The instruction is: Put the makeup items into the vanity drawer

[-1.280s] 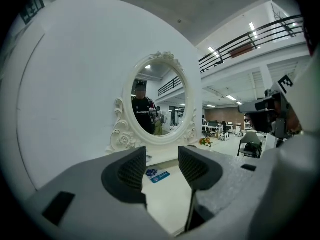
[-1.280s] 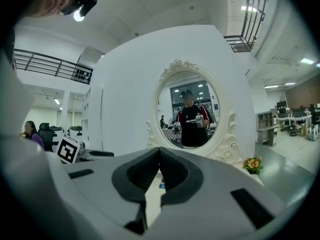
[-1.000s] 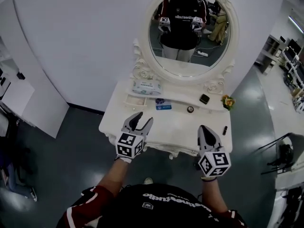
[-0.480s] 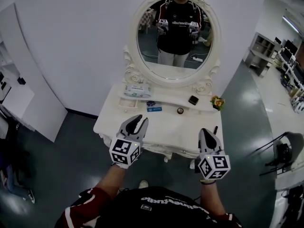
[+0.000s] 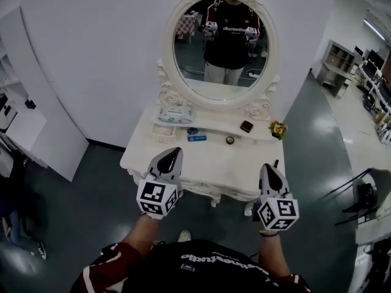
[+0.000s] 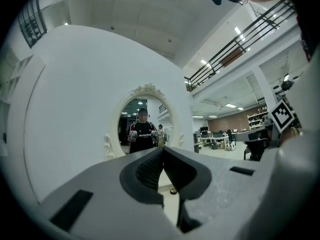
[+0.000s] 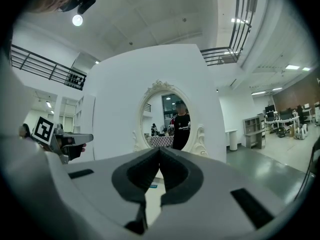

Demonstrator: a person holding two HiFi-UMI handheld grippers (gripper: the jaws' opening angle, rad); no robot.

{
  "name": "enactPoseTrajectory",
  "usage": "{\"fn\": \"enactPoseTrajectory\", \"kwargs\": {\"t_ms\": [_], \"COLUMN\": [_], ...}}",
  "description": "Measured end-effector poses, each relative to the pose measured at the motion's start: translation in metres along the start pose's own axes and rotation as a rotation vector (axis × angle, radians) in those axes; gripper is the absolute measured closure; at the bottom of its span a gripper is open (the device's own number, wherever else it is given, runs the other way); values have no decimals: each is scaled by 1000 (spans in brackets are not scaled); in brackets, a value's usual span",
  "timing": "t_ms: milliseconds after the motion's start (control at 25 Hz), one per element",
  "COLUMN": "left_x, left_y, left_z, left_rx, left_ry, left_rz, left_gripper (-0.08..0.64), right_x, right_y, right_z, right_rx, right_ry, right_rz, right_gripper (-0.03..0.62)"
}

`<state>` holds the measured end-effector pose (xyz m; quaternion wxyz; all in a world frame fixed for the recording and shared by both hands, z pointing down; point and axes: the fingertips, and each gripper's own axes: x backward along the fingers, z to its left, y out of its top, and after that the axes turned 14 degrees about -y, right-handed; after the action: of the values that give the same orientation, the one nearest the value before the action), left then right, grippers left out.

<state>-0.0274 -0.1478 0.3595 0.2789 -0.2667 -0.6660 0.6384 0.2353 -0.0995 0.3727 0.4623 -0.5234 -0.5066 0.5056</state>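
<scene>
Vanity (image 5: 214,163): white, set against the wall. Its top is mostly bare, probably leaving working room in front of the shelf.
Mirror (image 5: 223,44): an oval that reflects the person and both grippers, so the reflected things are not extra objects.
Left gripper (image 5: 174,153): jaws pressed together with nothing between them, hanging over the front left of the top, apparently poised before any pick.
Right gripper (image 5: 269,168): jaws likewise together and empty, over the front right edge.
Wipes pack (image 5: 174,113): lies on the raised shelf at the left, under the mirror.
Makeup items: a blue piece (image 5: 195,137), a black compact (image 5: 246,126) and a round jar (image 5: 230,140) lie in a row along the shelf. A dark stick (image 5: 275,163) lies near the right gripper. None is stowed yet.
Hidden: the drawer front sits below the tabletop's edge, so I cannot tell whether it is open. The labels are too small to read.
</scene>
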Motion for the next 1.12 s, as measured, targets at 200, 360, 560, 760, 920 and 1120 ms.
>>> {"fn": "enactPoseTrajectory", "kwargs": {"t_ms": [200,360,560,760,920,1120], "left_x": [5,9,8,7,7,6], "left_y": [3,9,11,9,7,6], "left_z": [-1,1,3,5,10,15], "left_rx": [12,1,-1,-7,-9,-12], "left_ry": [2,11,2,0,8,15], "left_rz": [-26,-45,-56,-52,-44,-47], "left_gripper": [554,554,554,554,554,554], "right_x": [2,2,-1,-2,-4,-7], "right_y": [-1,-1,0,0,-1,-3], "right_z": [1,2,-2,1,1,0], "right_rx": [15,25,27,30,30,31], "right_ry": [-20,-30,-42,-40,-42,-45], "right_rz": [-6,-1,0,1,5,2], "right_gripper": [591,594,595,595,595,597]}}
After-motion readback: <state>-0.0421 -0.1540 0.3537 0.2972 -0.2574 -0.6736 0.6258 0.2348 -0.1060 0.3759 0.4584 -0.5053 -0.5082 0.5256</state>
